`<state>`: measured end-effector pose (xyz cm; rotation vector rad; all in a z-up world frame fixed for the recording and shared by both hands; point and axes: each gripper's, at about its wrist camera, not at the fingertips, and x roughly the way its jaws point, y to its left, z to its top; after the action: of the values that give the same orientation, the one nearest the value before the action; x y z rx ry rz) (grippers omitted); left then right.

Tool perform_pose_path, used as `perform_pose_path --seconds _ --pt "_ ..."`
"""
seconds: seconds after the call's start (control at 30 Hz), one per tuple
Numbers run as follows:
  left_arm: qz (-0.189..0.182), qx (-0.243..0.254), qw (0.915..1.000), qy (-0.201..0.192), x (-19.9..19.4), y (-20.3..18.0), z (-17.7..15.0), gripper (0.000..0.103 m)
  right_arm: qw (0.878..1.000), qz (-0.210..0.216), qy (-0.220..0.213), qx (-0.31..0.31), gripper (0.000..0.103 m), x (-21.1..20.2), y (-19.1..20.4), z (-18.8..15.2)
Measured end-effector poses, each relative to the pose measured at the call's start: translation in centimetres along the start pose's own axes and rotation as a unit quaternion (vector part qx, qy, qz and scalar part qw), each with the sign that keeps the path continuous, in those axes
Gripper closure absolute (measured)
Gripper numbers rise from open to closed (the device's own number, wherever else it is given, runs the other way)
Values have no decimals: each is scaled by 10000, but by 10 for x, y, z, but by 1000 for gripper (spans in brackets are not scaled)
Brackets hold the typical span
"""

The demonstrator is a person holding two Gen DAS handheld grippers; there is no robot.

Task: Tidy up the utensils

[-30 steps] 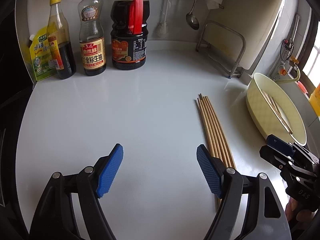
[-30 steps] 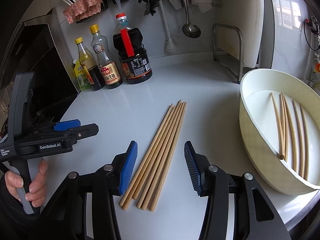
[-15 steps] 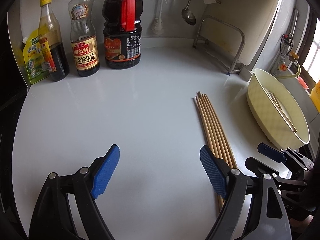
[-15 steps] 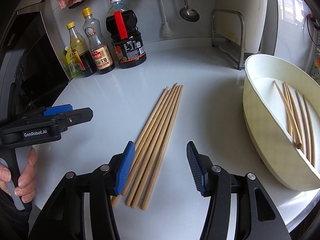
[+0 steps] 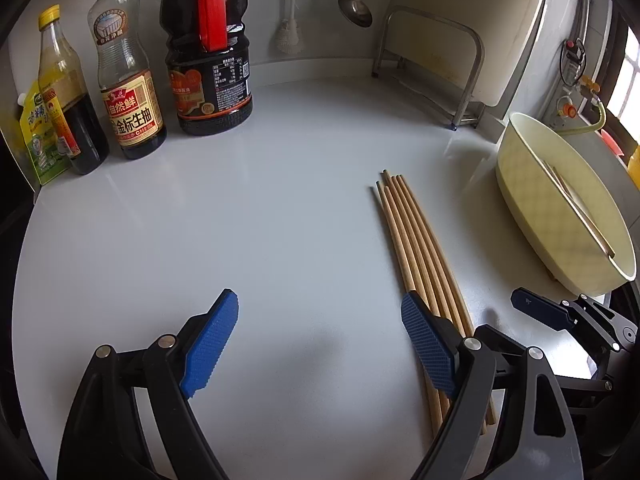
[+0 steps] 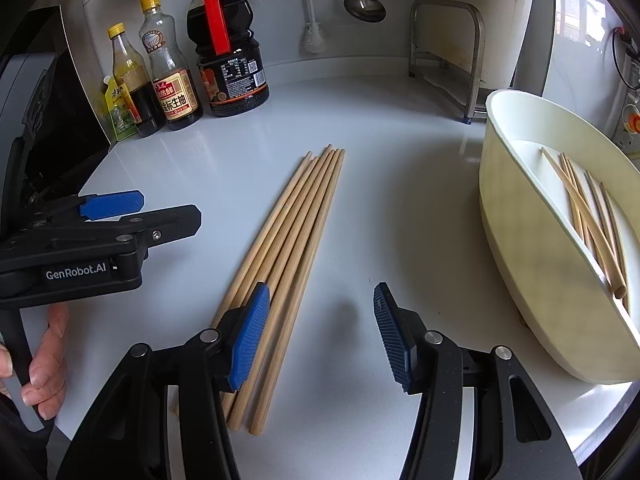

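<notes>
Both sets of jaws spread wide and empty, left gripper (image 5: 320,342) just left of chopstick bundle (image 6: 288,248) lying on counter (image 5: 280,200), right gripper (image 6: 320,336) just right of bundle, basin (image 6: 532,288) holding further chopsticks (image 6: 588,216) beyond.

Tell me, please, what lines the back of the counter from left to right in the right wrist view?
Green pouch → yellow-capped bottles and → large dark jug → brush → ladle → metal rack.
</notes>
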<state>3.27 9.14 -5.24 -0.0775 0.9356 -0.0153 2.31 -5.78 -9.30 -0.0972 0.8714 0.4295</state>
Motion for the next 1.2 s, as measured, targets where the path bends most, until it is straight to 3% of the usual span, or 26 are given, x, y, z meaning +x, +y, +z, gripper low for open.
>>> perform_pose_path --seconds 0.7,0.83,1.2 --pt "-26 254 9995 190 15 -12 -10 21 9985 -495 130 -189 51 12 -4 -6" --pt "-118 312 9994 136 13 -16 -12 16 9987 -477 120 -146 51 10 -10 -8" --pt "-120 526 9984 197 20 -26 -13 16 9987 -489 89 -119 51 5 -17 -6"
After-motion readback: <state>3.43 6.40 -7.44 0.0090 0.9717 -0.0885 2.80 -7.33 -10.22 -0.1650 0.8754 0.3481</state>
